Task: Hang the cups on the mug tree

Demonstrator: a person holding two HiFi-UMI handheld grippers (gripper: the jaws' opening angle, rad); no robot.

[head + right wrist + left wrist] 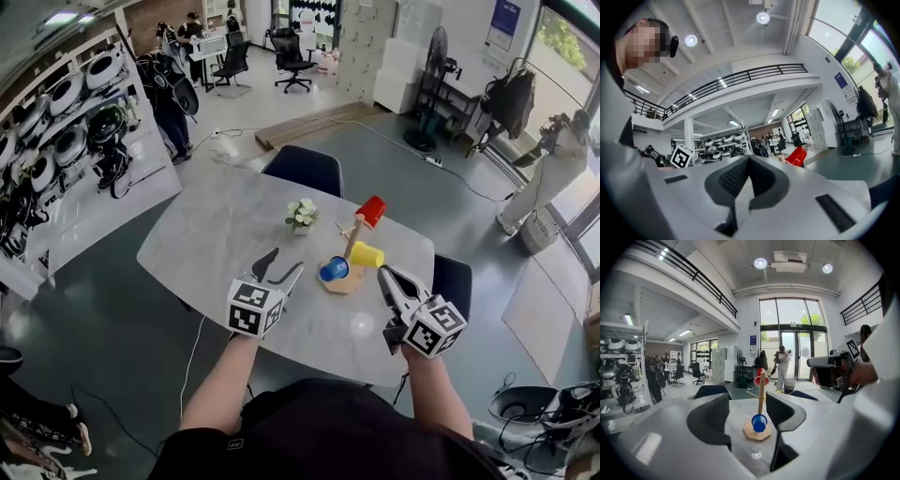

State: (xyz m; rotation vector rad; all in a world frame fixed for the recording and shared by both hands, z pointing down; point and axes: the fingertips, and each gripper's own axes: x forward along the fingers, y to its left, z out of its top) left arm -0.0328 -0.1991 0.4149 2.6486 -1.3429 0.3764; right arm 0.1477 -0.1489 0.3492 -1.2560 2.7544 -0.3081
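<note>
Red cup [371,211], yellow cup [366,254], blue cup [333,270] on mug tree [353,234] — left claw [284,262] spread, right claw [384,274] closed

No readable words or numbers anywhere, only black-and-white square code patterns on the cubes of the left gripper [279,270] and right gripper [385,273], blue wall poster [504,19] at one o'clock, print too small to read

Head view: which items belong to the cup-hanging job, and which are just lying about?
Job:
- mug tree
- red cup
- yellow cup
- blue cup

Lying about:
- small flower pot
- dark chair behind the table
- standing fan
</note>
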